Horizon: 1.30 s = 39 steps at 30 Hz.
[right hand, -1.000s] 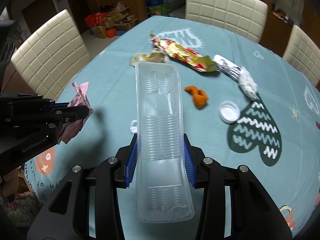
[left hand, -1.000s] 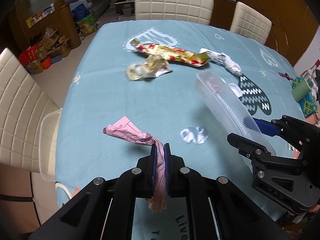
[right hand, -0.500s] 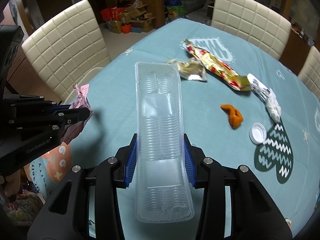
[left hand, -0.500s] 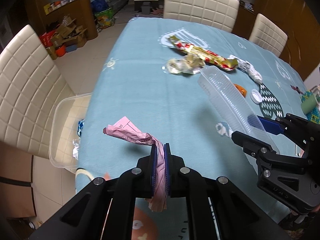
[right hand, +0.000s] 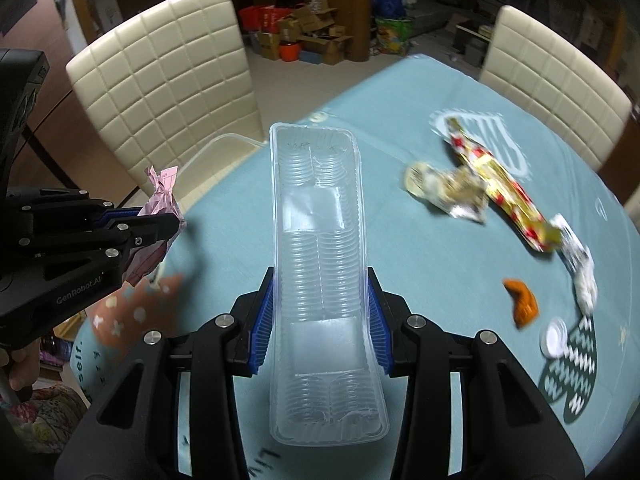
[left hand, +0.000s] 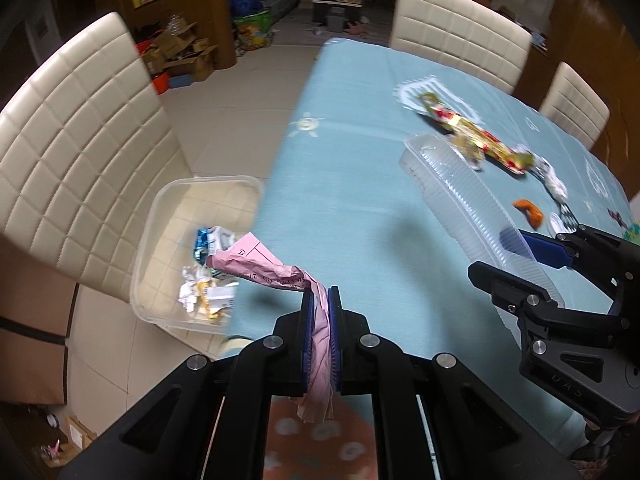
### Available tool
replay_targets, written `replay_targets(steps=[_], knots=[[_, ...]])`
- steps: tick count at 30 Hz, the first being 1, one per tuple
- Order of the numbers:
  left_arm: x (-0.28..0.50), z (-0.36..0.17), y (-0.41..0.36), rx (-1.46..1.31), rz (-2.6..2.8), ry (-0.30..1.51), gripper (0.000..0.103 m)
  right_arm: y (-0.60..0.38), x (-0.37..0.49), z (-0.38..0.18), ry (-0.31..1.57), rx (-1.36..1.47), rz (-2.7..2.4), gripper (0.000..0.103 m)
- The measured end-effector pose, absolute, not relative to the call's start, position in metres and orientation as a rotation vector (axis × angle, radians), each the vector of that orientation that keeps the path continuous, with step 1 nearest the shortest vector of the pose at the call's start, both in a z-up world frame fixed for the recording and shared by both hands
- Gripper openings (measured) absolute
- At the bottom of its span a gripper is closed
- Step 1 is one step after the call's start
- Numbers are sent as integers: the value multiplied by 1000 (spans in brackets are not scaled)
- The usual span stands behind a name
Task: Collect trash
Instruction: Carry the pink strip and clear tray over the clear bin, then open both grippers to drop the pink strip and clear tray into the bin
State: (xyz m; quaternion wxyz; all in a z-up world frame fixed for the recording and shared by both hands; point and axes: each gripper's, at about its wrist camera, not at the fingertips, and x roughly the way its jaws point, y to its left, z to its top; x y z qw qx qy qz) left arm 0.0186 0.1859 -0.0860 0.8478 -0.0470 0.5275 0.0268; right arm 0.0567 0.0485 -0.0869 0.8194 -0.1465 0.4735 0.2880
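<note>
the left gripper [left hand: 319,308] has its jaws pressed together on a crumpled pink paper [left hand: 256,266], whose loose end sticks out past the tabletop [left hand: 352,184] edge and hangs above the clear plastic bin [left hand: 160,216]. that bin sits on the floor just beside the tabletop, in front of a cream chair [left hand: 80,136], with a few wrappers lying inside it. the right gripper [right hand: 320,312] holds a long clear plastic tray [right hand: 320,240] lengthwise, its jaws pinching the tray's two sides. the tray points toward the bin side of the tabletop and is lifted off the cloth. farther from the bin, on the tabletop, lie a red and gold wrapper [right hand: 500,188], a crumpled foil wrapper [right hand: 444,192], an orange scrap [right hand: 520,302], a white bottle cap [right hand: 554,336] and a white crumpled piece [right hand: 582,276].
</note>
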Motion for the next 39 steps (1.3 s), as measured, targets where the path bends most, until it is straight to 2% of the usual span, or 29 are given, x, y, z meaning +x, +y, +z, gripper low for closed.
replay_targets(steps=[15, 26, 27, 29, 30, 31, 39], knots=[[39, -92, 284, -177, 238, 1094, 8, 148, 88, -89, 985, -404, 770, 44], [71, -116, 337, -254, 311, 1138, 9, 188, 131, -101, 989, -429, 809, 44], [74, -117, 340, -260, 317, 1145, 11, 190, 133, -102, 989, -429, 811, 44], [77, -120, 346, -286, 324, 1148, 37, 196, 140, -105, 994, -424, 816, 44], [77, -120, 348, -293, 330, 1138, 71, 199, 142, -107, 999, -422, 818, 44], [75, -117, 349, -291, 353, 1107, 83, 198, 144, -109, 1002, -420, 820, 44], [69, -129, 366, -287, 429, 1116, 83, 214, 148, -131, 1050, -439, 845, 45]])
